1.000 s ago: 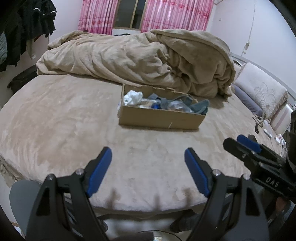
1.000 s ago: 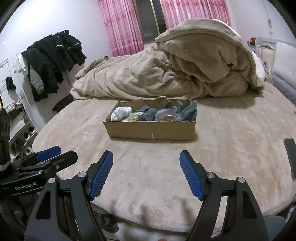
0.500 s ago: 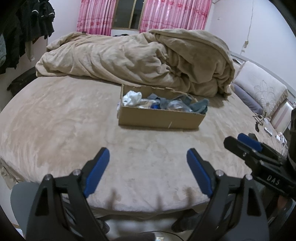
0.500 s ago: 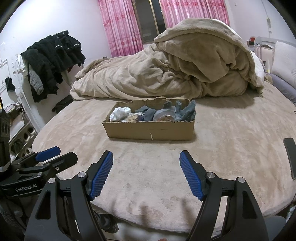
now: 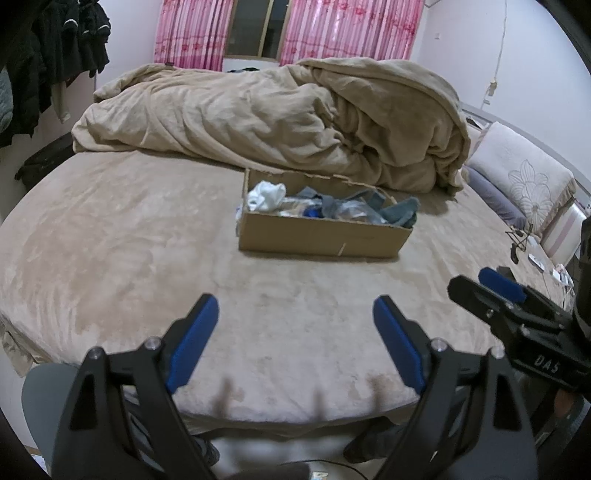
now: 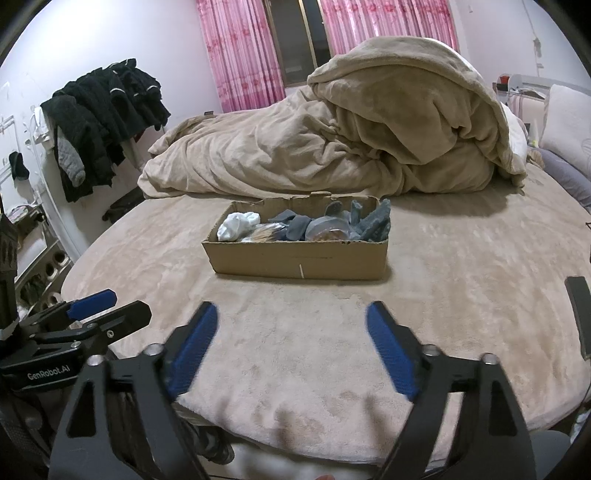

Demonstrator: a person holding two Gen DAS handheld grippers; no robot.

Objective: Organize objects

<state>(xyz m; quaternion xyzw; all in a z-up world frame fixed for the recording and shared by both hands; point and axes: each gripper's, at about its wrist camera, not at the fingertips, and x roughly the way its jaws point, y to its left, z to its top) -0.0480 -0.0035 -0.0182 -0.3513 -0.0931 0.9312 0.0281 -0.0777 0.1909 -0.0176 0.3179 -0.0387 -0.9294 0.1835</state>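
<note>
One cardboard box [image 5: 325, 232] of mixed cloth items, with one white bundle [image 5: 266, 195] at its left end, stood ahead of both grippers on the bed [image 5: 110, 240], while the left gripper [image 5: 295, 339] and right gripper [image 6: 291, 338] were wide apart, holding and touching nothing.

Brown cardboard box [image 5: 321, 236], beige blanket [image 5: 280, 122], pink floral curtains [image 5: 347, 29].
</note>
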